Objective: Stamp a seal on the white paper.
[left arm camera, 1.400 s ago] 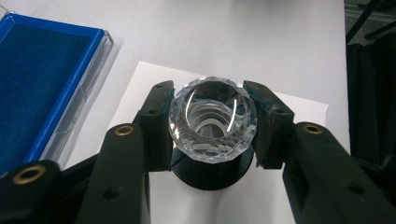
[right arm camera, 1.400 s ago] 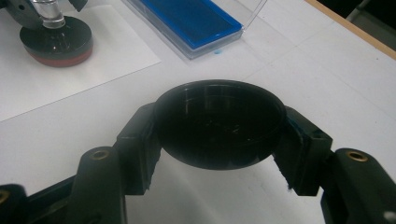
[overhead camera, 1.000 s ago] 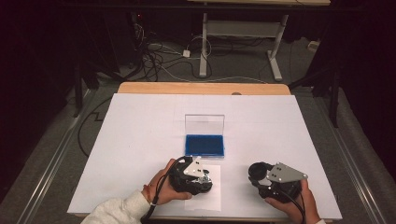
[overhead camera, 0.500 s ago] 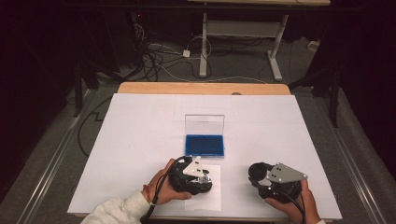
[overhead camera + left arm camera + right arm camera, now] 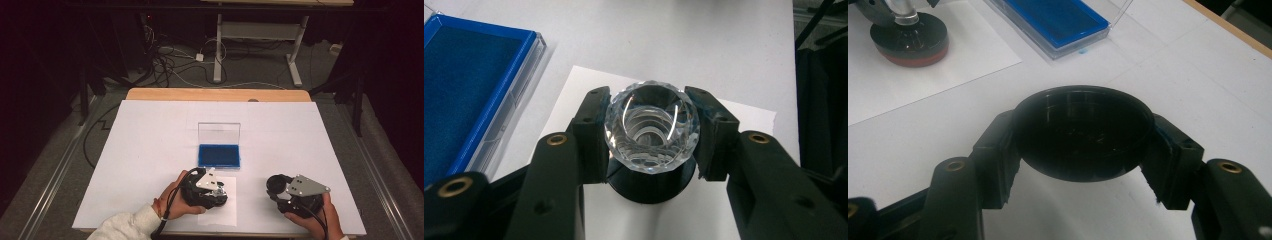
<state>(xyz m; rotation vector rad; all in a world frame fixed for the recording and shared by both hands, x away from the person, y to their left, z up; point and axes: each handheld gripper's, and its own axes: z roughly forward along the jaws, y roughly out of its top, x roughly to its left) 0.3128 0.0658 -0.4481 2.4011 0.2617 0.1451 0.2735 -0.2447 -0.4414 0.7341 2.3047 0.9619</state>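
The left gripper [image 5: 651, 132] is clamping the faceted crystal knob [image 5: 652, 125] of a stamp, pressing its black base [image 5: 651, 187] upright onto the white paper slip [image 5: 218, 202]. The right gripper [image 5: 1083, 135] is gripping the stamp's black round cap [image 5: 1083, 132], hovering just right of the slip. The blue ink pad [image 5: 219, 155] is sitting directly beyond the stamp, bare table all around.

Left claw [image 5: 212, 192] clamped; right claw [image 5: 280, 187] clamped, low.
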